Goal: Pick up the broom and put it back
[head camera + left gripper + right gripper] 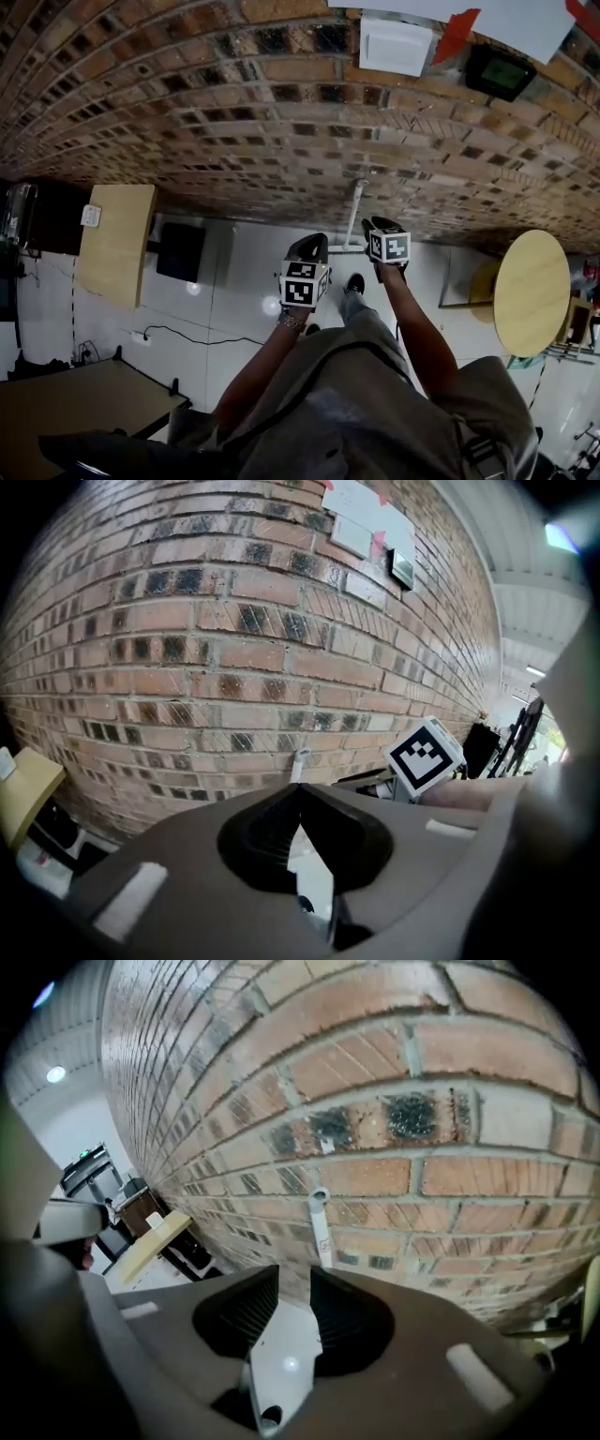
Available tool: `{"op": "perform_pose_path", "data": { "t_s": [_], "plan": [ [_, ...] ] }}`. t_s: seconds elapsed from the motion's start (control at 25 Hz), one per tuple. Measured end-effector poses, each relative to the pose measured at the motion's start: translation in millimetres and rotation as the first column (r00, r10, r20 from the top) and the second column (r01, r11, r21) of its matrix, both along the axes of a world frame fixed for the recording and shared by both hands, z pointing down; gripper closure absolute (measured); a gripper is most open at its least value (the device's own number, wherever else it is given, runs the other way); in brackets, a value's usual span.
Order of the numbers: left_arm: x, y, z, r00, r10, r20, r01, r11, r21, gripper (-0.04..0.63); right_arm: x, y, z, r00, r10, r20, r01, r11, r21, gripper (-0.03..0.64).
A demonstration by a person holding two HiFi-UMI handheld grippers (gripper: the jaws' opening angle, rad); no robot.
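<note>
**Broom upright at the wall, just ahead of the right jaws**

The broom (321, 1227) leans on the brick wall (234, 122). Its pale handle is close to upright, with the long axis running from the floor up to the bricks. Neither of the 2 grippers holds it.

The right gripper (293, 1283) has its jaws parted, and only floor and wall show in the gap. The handle rises straight ahead of that gap, slightly to its right, near but not touching. The left gripper (298, 787) has its tips pressed together on nothing, and the handle top shows beyond them.

In the head view the right gripper sits just beside the handle and the left sits lower and off to the side, so the right hand is nearer. A grasp would probably mean moving the right jaws forward to straddle the handle across its axis. The broom may equally be back in place already.
</note>
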State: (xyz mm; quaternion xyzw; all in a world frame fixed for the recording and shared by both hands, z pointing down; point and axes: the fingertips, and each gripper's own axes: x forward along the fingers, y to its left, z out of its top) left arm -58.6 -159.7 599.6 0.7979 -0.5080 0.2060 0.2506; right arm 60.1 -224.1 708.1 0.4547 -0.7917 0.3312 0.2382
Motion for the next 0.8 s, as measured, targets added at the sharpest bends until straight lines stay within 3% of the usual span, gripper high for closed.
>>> {"op": "perform_pose_path", "data": {
  "t_s": [0.2, 0.28, 0.56, 0.8],
  "plan": [
    [-13.7, 64.2, 0.1, 0.998, 0.056, -0.018, -0.055, 0.998, 0.028, 0.621, -35.0, 80.2, -47.8, 0.999, 0.020, 0.050, -0.024, 0.998, 0.066, 0.550],
    [-27.4, 93.0, 2.8, 0.998, 0.054, -0.031, -0.053, 0.998, 0.019, 0.621, -54.0, 117.1, -58.5, 0.997, 0.038, 0.070, -0.043, 0.997, 0.062, 0.620],
    [-47.5, 168.1, -4.8, 0.993, 0.099, -0.066, -0.097, 0.995, 0.019, 0.621, -108.1, 232.4, -95.1, 0.994, 0.040, 0.106, -0.047, 0.997, 0.066, 0.620],
    [-28.6, 193.1, -21.8, 0.988, 0.128, -0.087, -0.123, 0.991, 0.054, 0.621, -119.4, 270.9, -115.8, 0.997, -0.015, 0.073, 0.010, 0.997, 0.079, 0.620]
  ]
}}
